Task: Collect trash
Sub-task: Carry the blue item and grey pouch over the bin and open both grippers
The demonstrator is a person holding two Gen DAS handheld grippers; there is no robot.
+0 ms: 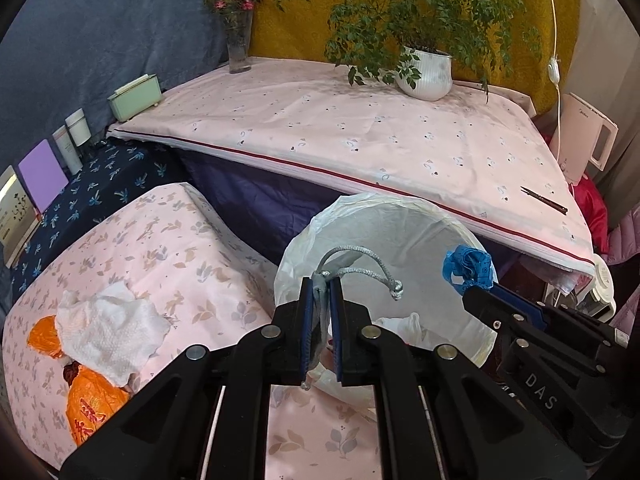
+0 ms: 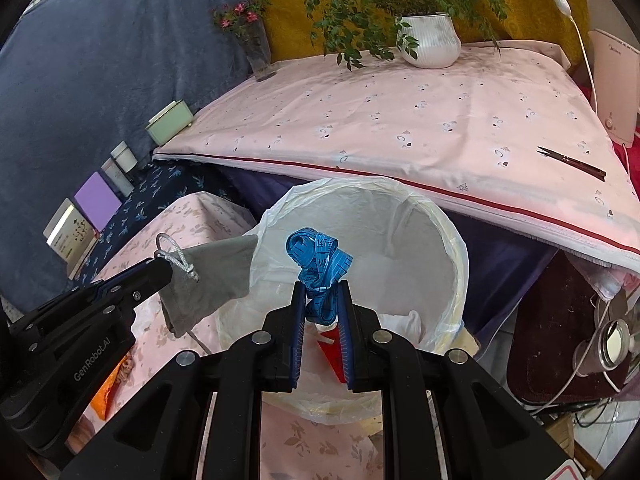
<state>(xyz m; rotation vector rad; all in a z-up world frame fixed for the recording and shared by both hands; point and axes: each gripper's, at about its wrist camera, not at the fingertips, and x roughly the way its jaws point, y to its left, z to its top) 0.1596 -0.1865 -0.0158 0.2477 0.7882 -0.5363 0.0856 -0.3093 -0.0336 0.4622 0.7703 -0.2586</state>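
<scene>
A bin lined with a white plastic bag (image 1: pixel 400 240) (image 2: pixel 400 232) stands between the low pink surface and the table. My left gripper (image 1: pixel 322 280) is shut on a grey drawstring pouch (image 2: pixel 208 276), held at the bin's left rim; its cord (image 1: pixel 360 256) loops out in the left wrist view. My right gripper (image 2: pixel 322 288) is shut on a bunched blue measuring tape (image 2: pixel 318 256), held above the bin's opening; it also shows in the left wrist view (image 1: pixel 466 266). White crumpled paper (image 1: pixel 108 328) and orange wrappers (image 1: pixel 90 404) lie on the low pink surface.
A pink-clothed table (image 1: pixel 340 132) carries a potted plant (image 1: pixel 426 74), a flower vase (image 1: pixel 239 46), a green box (image 1: pixel 136 96) and a dark clip (image 1: pixel 544 200). Books and bottles (image 1: pixel 72 140) line the left wall. A white appliance (image 1: pixel 584 136) and cables are at right.
</scene>
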